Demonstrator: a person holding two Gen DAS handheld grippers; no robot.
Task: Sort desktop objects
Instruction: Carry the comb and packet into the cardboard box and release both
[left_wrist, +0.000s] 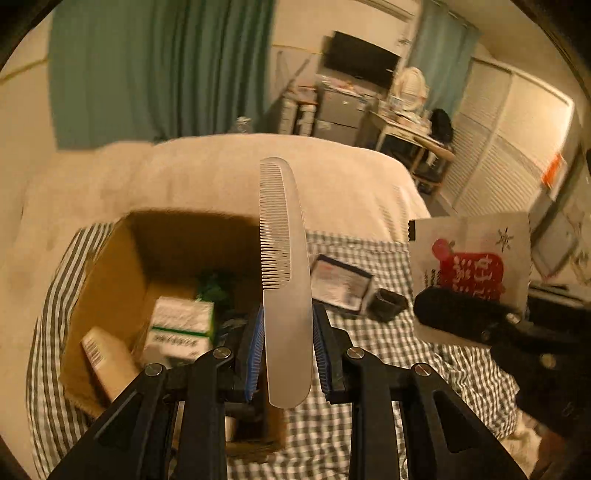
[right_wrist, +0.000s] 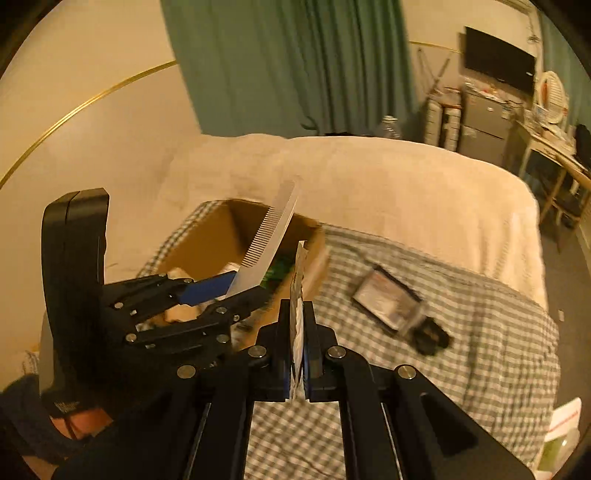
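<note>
My left gripper (left_wrist: 287, 354) is shut on a pale comb (left_wrist: 284, 258), held upright over the near edge of an open cardboard box (left_wrist: 110, 280). The same gripper (right_wrist: 240, 291) and comb (right_wrist: 271, 232) show in the right wrist view, above the box (right_wrist: 199, 243). My right gripper (right_wrist: 296, 354) is shut on a thin printed card (right_wrist: 297, 306), seen edge-on. That card (left_wrist: 469, 266) shows at the right of the left wrist view, white with a red design. The box holds a green-and-white carton (left_wrist: 181, 328), a tan packet (left_wrist: 107, 362) and something green (left_wrist: 216, 288).
A checked cloth (right_wrist: 461, 295) covers the near part of the bed. On it lie a flat clear case (right_wrist: 388, 299) and a small black object (right_wrist: 430, 338). A cream blanket (right_wrist: 369, 177) lies beyond. A desk, cabinet and screen stand at the far right.
</note>
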